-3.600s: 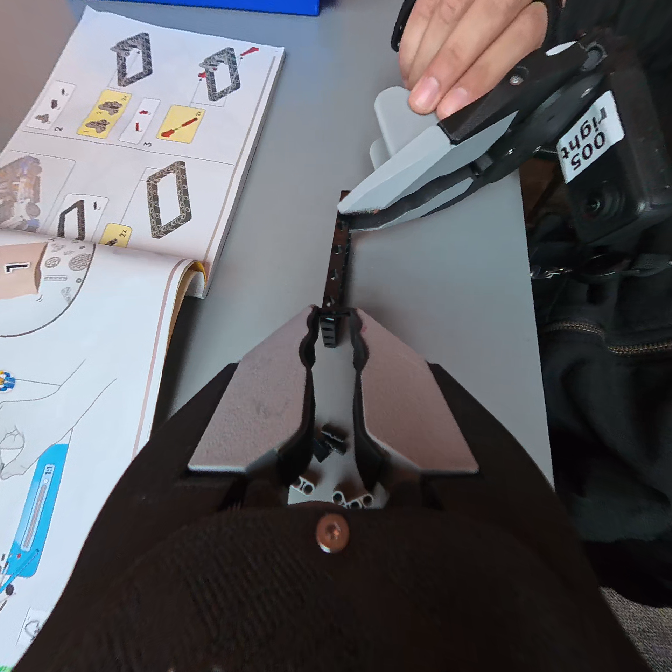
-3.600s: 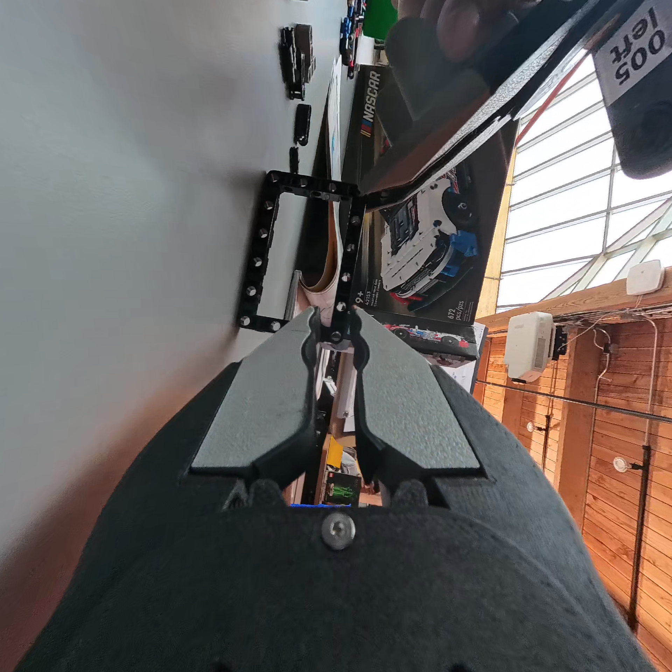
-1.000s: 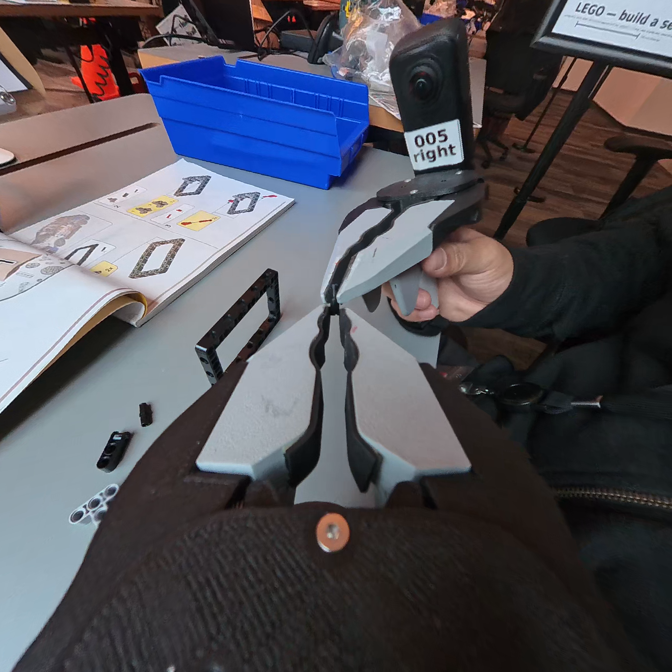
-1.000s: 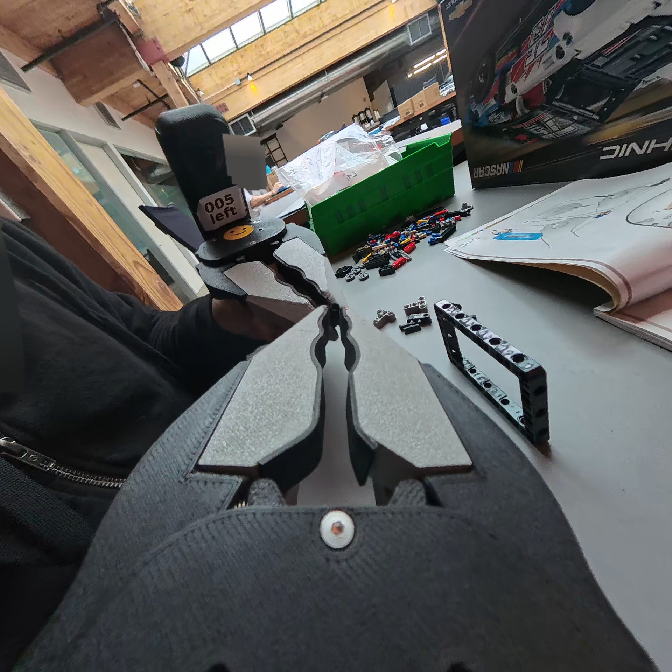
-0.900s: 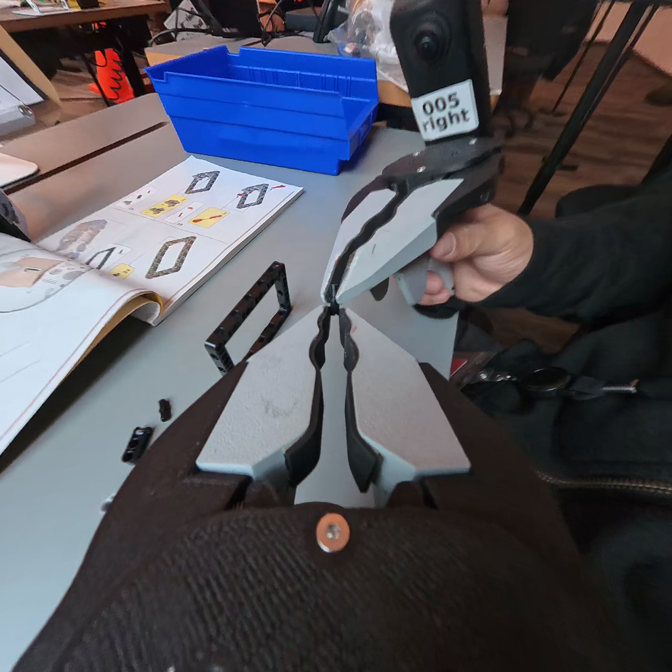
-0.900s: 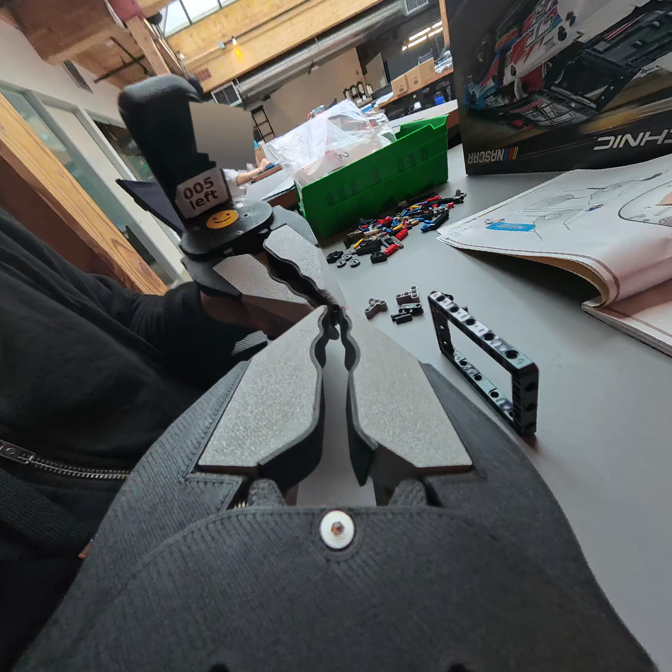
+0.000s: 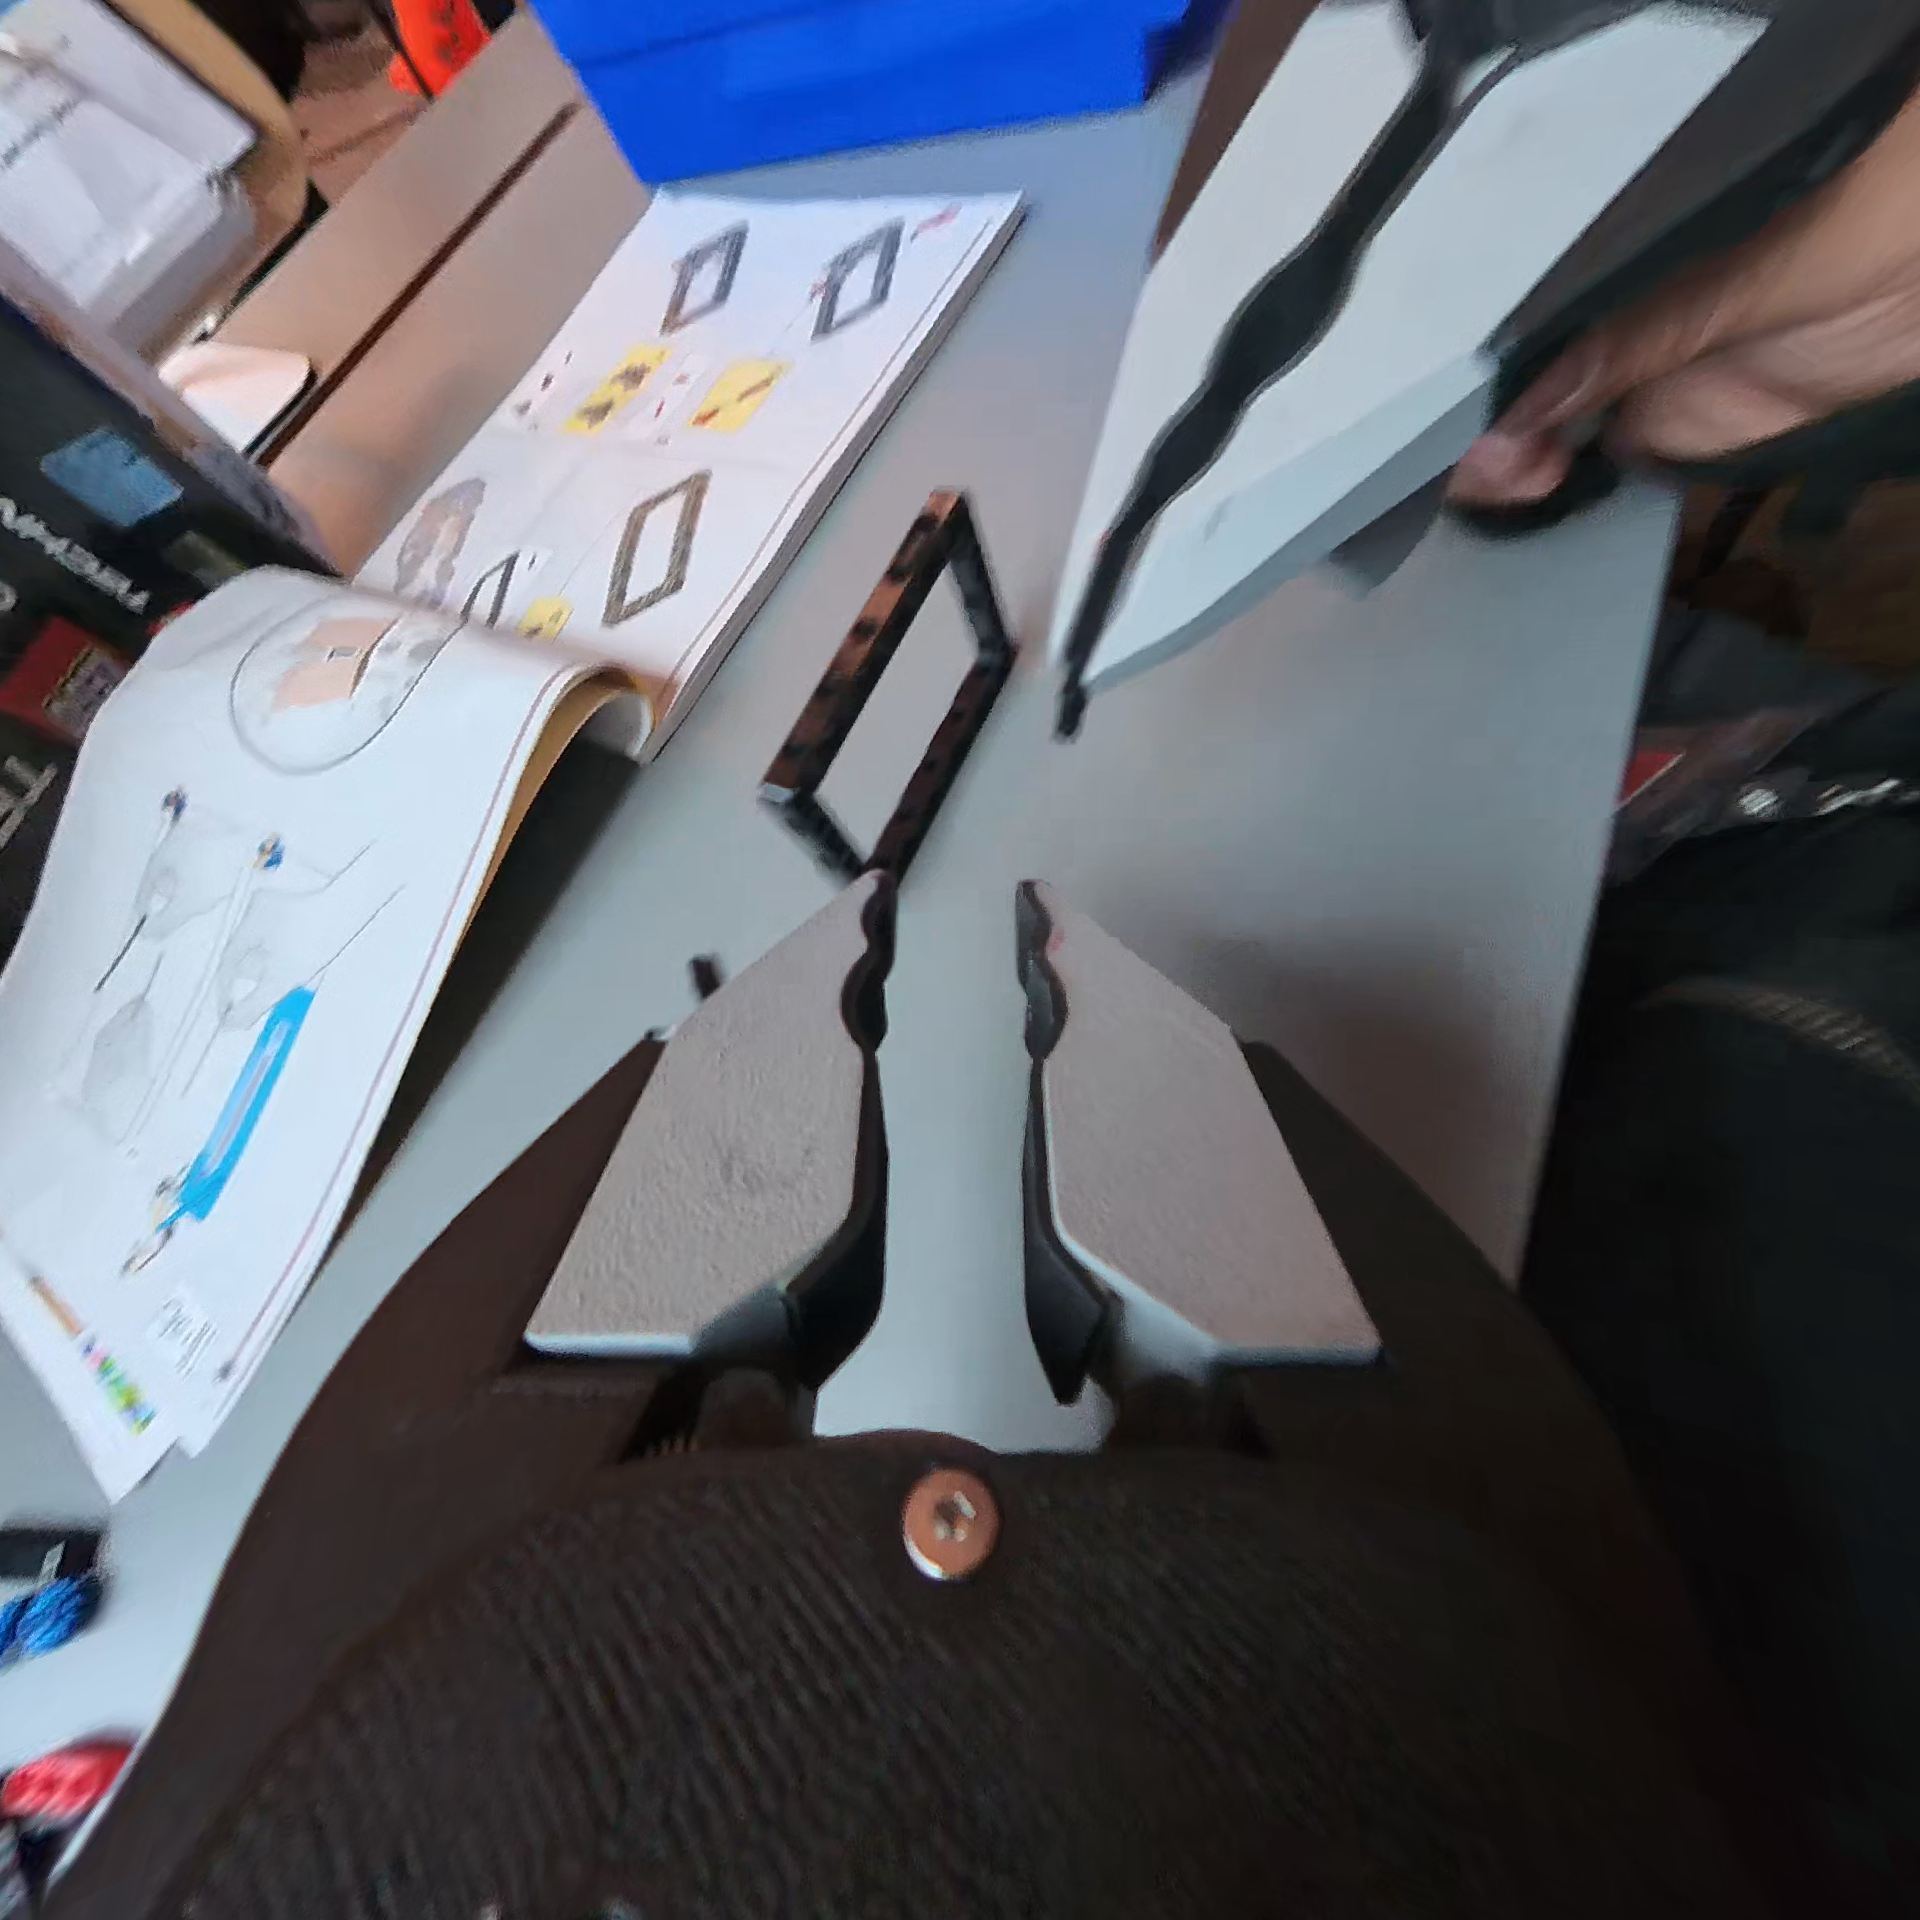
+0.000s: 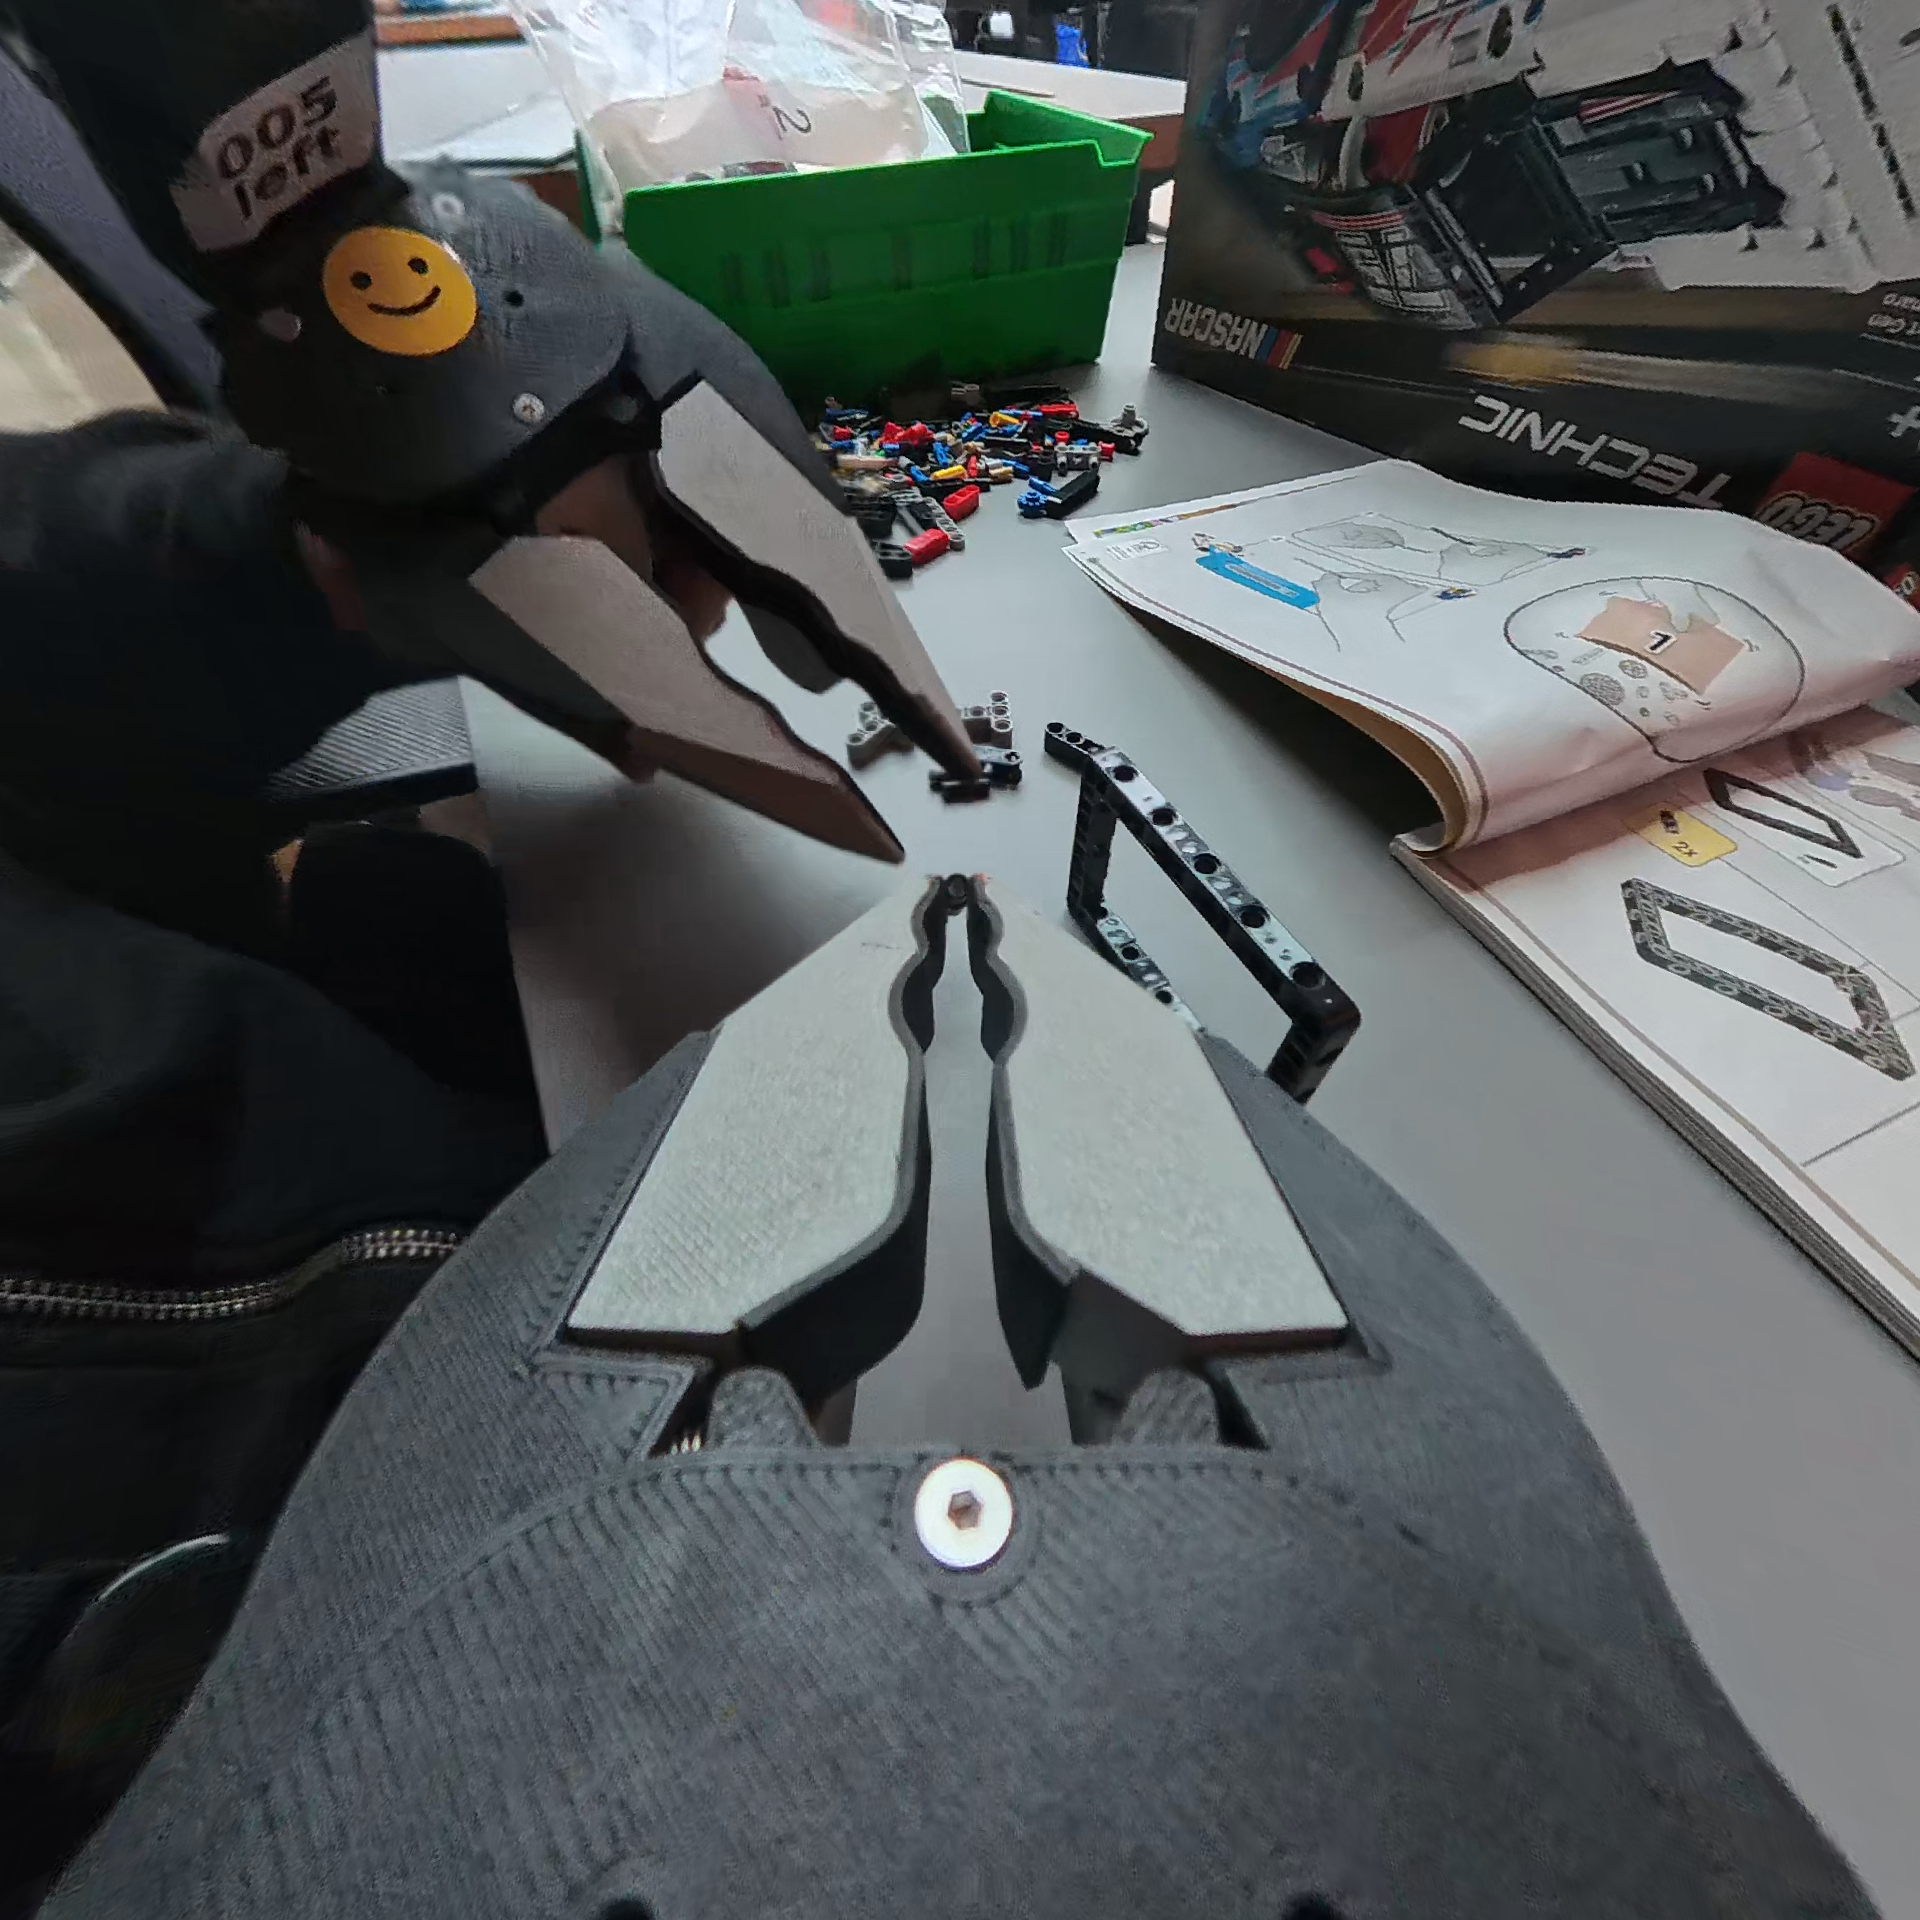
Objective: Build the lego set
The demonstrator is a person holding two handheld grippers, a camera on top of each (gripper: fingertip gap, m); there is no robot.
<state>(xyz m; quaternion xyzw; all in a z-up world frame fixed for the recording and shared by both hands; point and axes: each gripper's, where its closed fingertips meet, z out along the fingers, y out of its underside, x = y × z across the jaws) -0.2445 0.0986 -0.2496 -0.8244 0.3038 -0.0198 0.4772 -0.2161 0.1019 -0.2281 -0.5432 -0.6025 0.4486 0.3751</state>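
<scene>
A black rectangular lego frame (image 7: pixel 894 675) stands on its edge on the grey table (image 7: pixel 1299 831), just ahead of my left gripper (image 7: pixel 954 902). My left gripper is open and empty. My right gripper (image 8: pixel 956 888) is shut on a small black pin (image 8: pixel 955 886) at its tips. The frame (image 8: pixel 1195 883) is just to its right. In the left wrist view the right gripper (image 7: pixel 1070 691) comes in from the upper right with the pin (image 7: pixel 1065 717) at its tip. In the right wrist view the left gripper (image 8: pixel 935 810) hangs open close ahead, over small loose pieces (image 8: pixel 977 779).
An open instruction booklet (image 7: pixel 416 727) lies left of the frame; it also shows in the right wrist view (image 8: pixel 1558 727). A pile of loose pieces (image 8: pixel 966 457) lies before a green bin (image 8: pixel 883 260). The set's box (image 8: pixel 1558 260) and a blue bin (image 7: pixel 883 73) stand behind. Across from one pair of fingers to the other is roughly 4 cm.
Earlier both grippers held the frame; it now stands on the table. A second ago the tips met, shut; now the left has opened and drawn back, and the right keeps the pin.
</scene>
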